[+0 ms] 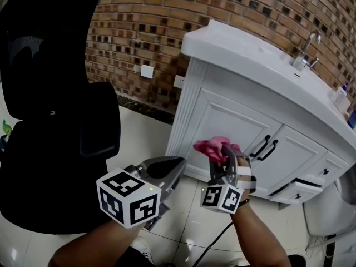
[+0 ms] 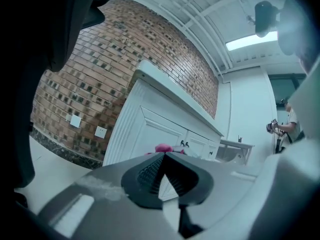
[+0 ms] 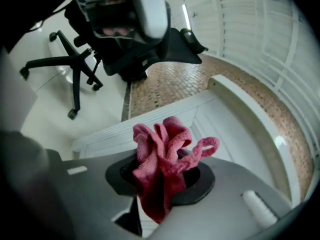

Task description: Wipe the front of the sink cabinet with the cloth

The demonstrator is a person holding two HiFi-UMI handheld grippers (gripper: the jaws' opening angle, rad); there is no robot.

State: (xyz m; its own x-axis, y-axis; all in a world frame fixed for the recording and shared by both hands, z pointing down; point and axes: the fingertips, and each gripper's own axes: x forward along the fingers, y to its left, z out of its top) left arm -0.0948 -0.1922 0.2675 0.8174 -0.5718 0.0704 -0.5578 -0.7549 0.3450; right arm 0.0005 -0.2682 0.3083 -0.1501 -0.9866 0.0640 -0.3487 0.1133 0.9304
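Note:
A bunched pink cloth [image 1: 215,147] sticks out of my right gripper [image 1: 225,156], which is shut on it just in front of the left door of the white sink cabinet [image 1: 233,124]. In the right gripper view the cloth [image 3: 162,156] fills the jaws, with the cabinet door [image 3: 220,129] right behind it. My left gripper [image 1: 169,171] hangs lower and to the left, apart from the cabinet, jaws closed with nothing in them. In the left gripper view its pads [image 2: 150,171] meet, and the cloth [image 2: 163,148] peeks over them against the cabinet [image 2: 150,129].
A black office chair [image 1: 55,110] stands close on the left. A brick wall [image 1: 156,43] with sockets [image 1: 179,82] runs behind. The countertop carries a tap [image 1: 306,52] and bottles [image 1: 340,98]. Black handles [image 1: 267,147] sit on the doors; a lower drawer [image 1: 297,188] is slightly out.

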